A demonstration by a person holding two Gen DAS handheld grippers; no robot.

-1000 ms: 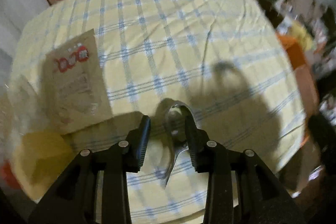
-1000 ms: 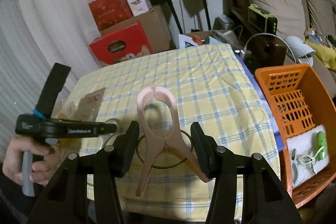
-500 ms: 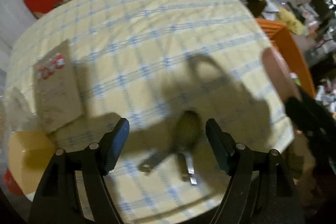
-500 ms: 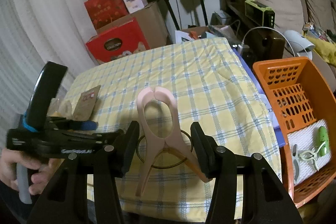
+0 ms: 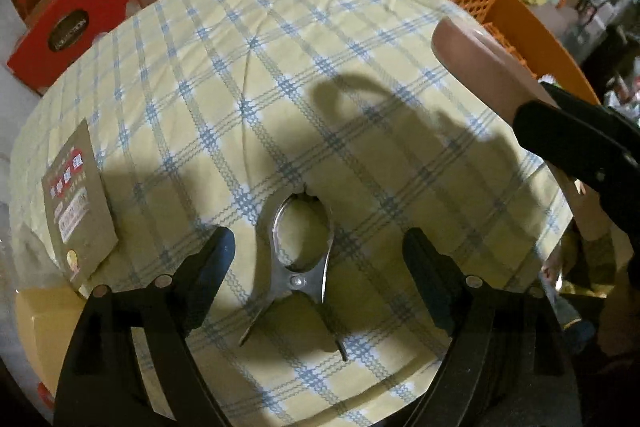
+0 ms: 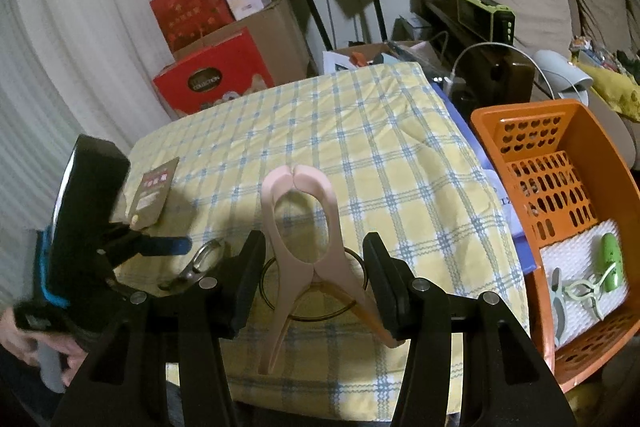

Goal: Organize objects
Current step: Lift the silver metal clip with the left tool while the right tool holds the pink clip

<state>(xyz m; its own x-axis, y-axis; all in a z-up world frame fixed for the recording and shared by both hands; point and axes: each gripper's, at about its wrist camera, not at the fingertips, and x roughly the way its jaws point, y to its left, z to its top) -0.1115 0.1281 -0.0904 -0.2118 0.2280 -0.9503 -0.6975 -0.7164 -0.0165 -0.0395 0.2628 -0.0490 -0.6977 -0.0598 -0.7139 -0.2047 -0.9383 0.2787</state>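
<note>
A metal clip (image 5: 300,259) lies flat on the yellow checked tablecloth (image 5: 304,67), near the front edge. My left gripper (image 5: 318,239) hangs over it, pointing steeply down. Its jaws are opening wide, with the clip between them and neither pad touching it. In the right wrist view the same metal clip (image 6: 200,263) shows beside the left gripper's blue-padded finger (image 6: 168,246). My right gripper (image 6: 314,247) is shut on a large pink clip (image 6: 298,223), held upright above the cloth. The pink clip (image 5: 476,71) also enters the left wrist view from the right.
An orange basket (image 6: 592,155) stands off the table's right side, holding a green clip (image 6: 612,261) and pale clips on a white mat. A brown packet (image 5: 78,203) lies at the cloth's left edge. Red boxes (image 6: 212,79) and speaker stands are behind.
The left gripper let go of the metal clip and spread its jaws wide; the clip now rests on the cloth. The left hand shifted and rolled. The right gripper kept still with the pink clip.
</note>
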